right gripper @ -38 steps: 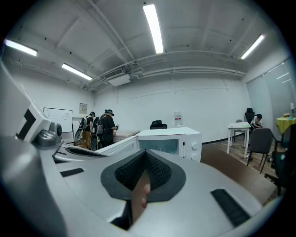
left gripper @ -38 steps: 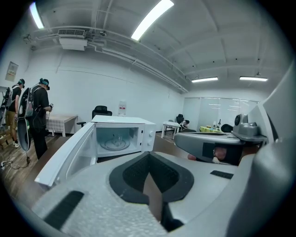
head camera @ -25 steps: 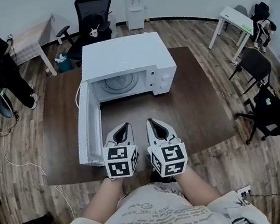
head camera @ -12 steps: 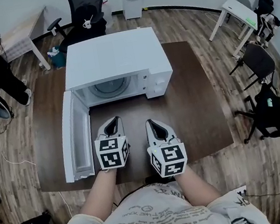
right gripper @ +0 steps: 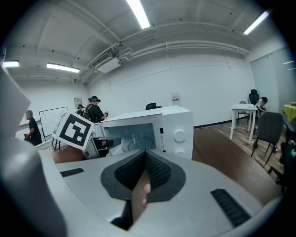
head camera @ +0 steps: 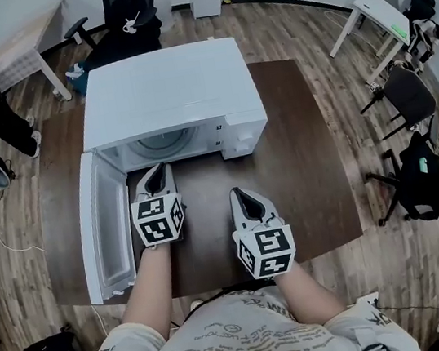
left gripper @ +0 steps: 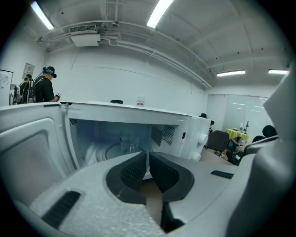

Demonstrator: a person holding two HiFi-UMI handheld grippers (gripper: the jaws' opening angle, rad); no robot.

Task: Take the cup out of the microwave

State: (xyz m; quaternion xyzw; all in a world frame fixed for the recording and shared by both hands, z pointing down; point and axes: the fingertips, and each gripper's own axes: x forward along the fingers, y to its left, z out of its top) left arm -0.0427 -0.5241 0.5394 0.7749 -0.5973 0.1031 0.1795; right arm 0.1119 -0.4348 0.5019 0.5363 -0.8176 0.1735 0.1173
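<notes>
Microwave (head camera: 164, 88) ahead of left gripper (head camera: 157, 170): smooth glossy white shell. Cup (left gripper: 130, 146) inside: clear glass. Table (head camera: 306, 173) under right gripper (head camera: 236, 193): dark matt wood. Both gripper shells: grainy matt grey.

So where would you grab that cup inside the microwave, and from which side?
Its side wall, about mid-height, coming straight in through the open front. The cup stands upright on the turntable, and the microwave roof rules out coming from above. The left hand-held gripper, nearest and shut, would need opening first.
</notes>
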